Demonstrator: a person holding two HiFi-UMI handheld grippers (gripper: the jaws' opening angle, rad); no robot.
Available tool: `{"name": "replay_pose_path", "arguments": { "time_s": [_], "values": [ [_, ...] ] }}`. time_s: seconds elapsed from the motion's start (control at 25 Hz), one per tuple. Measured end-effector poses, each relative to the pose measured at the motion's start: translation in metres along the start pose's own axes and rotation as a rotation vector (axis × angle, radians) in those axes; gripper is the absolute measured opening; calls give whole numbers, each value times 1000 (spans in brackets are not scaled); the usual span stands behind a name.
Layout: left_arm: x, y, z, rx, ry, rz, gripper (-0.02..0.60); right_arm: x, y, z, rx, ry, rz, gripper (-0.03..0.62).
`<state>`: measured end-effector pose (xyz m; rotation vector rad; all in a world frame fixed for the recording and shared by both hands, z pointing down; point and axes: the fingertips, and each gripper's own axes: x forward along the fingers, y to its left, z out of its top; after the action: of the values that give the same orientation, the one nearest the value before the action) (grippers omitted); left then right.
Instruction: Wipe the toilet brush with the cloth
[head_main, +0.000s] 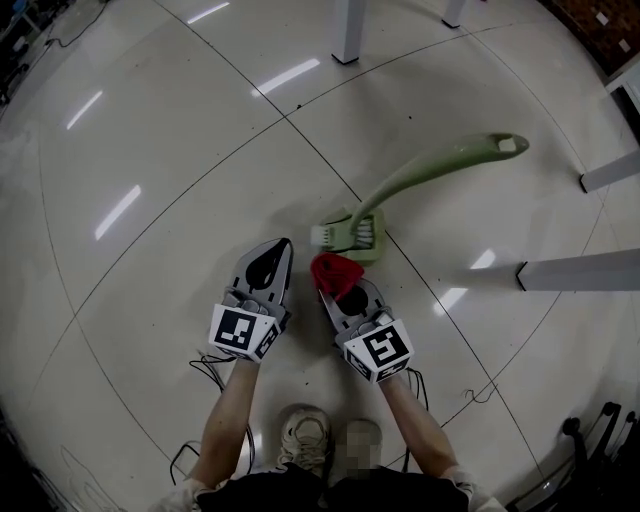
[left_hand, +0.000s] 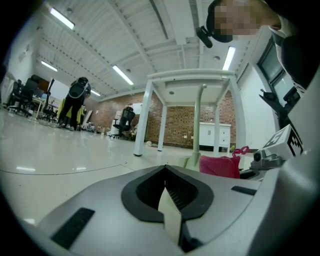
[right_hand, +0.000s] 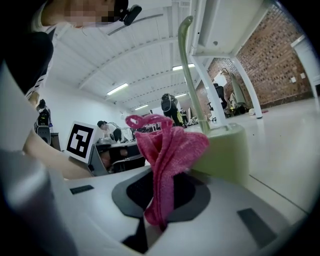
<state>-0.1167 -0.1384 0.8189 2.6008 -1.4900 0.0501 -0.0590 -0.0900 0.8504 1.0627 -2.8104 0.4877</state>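
Holding a red cloth pinched between its jaws, the right gripper sits low over the tiled floor, with the cloth bunched up above the tips. The toilet brush stands in its pale green holder on the floor just ahead of that gripper, its long curved handle rising from it. The cloth is just beside the holder (touching or not, can't tell). The left gripper is next to the right one, jaws pressed fully together with nothing between them, apart from the brush. White table legs stand beyond.
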Motion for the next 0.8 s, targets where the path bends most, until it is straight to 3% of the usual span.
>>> {"name": "replay_pose_path", "arguments": {
  "time_s": [0.16,0.32,0.48,0.64,0.8],
  "values": [
    [-1,-17,-1,12,9,-57,5,-19,-1,15,40,-49,-23,32],
    [10,-54,4,-4,-14,-199,5,-51,-23,18,74,-71,-132,32],
    [22,-84,0,32,19,-310,8,-72,-48,15,77,-63,-208,32],
    [28,-90,-2,2,33,-347,114,-82,-57,15,79,-68,-232,32],
    [26,-97,0,5,42,-404,117,-80,-63,9,90,-44,-259,31]
  ]
}}
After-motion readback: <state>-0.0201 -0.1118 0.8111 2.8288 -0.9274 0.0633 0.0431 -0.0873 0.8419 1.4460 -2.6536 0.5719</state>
